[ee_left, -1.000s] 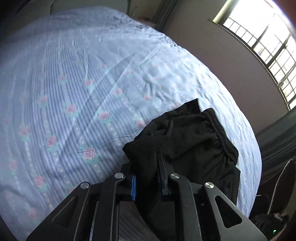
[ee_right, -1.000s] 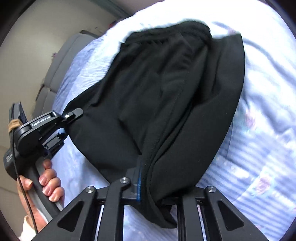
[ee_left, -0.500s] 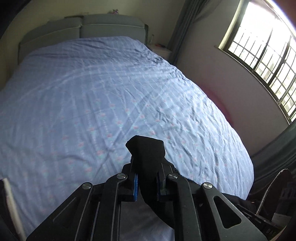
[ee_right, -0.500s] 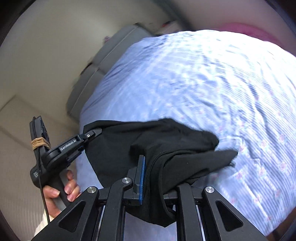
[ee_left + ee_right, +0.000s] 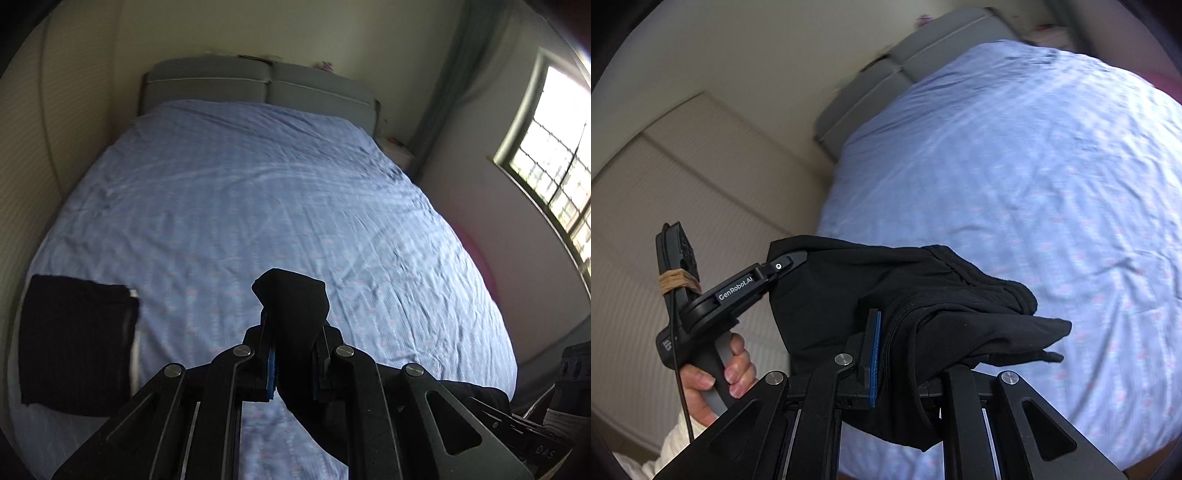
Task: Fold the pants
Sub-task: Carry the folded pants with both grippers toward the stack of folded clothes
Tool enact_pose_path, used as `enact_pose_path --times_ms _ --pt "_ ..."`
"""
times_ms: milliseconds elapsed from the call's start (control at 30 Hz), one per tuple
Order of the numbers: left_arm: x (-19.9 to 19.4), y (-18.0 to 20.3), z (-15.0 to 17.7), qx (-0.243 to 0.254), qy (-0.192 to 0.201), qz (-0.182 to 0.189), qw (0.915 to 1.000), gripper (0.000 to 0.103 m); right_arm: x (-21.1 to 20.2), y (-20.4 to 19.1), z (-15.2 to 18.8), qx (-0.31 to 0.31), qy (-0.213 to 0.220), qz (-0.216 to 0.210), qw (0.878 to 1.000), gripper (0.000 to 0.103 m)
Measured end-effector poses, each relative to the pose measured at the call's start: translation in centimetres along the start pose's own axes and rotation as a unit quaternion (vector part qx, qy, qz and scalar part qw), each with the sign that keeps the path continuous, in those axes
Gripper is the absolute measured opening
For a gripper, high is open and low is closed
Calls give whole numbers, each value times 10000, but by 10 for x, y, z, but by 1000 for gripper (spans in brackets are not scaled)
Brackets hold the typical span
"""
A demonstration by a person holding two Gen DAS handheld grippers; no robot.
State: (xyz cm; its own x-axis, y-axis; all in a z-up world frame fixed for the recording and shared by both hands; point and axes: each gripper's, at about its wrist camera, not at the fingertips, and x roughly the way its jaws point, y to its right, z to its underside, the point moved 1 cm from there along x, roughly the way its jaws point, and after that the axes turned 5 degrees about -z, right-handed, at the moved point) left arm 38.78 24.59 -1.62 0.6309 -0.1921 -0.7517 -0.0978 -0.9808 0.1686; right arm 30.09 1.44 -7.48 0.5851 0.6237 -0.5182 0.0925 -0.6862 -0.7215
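Note:
The black pants (image 5: pixel 916 295) hang in the air above the bed, stretched between both grippers. In the right wrist view my right gripper (image 5: pixel 905 354) is shut on a bunched edge of the cloth, with one leg end drooping to the right. My left gripper (image 5: pixel 792 260) shows there at the left, held by a hand, pinching the other corner. In the left wrist view my left gripper (image 5: pixel 291 347) is shut on a black fold of the pants (image 5: pixel 291 306), which sticks up past the pads.
A blue flowered sheet covers the bed (image 5: pixel 258 206), with a grey headboard (image 5: pixel 258 86) at the far end. A folded black garment (image 5: pixel 74 343) lies near the bed's left edge. A window (image 5: pixel 546 166) is on the right wall. A pale wall panel (image 5: pixel 665 203) stands left.
Both grippers have risen and lifted the pants off the sheet. The views tilted up, so the whole bed and headboard now show. The folded black garment has come into the left view.

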Motion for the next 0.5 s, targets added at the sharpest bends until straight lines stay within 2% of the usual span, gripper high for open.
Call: enact_pose_path --times_ms 133,233,367,500 --pt "-28 -74 -7 -123 117 -25 9999 14 32 -56 16 -252 48 -198 9995 13" --pt "-40 -126 -12 -31 174 72 9998 14 61 -96 35 -355 54 -186 9992 13" --pt "-42 -190 -25 290 141 553 9979 14 100 -152 63 -485 301 85 9983 13" --pt "-34 -244 -45 312 -145 976 9946 14 142 -200 85 -406 468 594 9963 13"
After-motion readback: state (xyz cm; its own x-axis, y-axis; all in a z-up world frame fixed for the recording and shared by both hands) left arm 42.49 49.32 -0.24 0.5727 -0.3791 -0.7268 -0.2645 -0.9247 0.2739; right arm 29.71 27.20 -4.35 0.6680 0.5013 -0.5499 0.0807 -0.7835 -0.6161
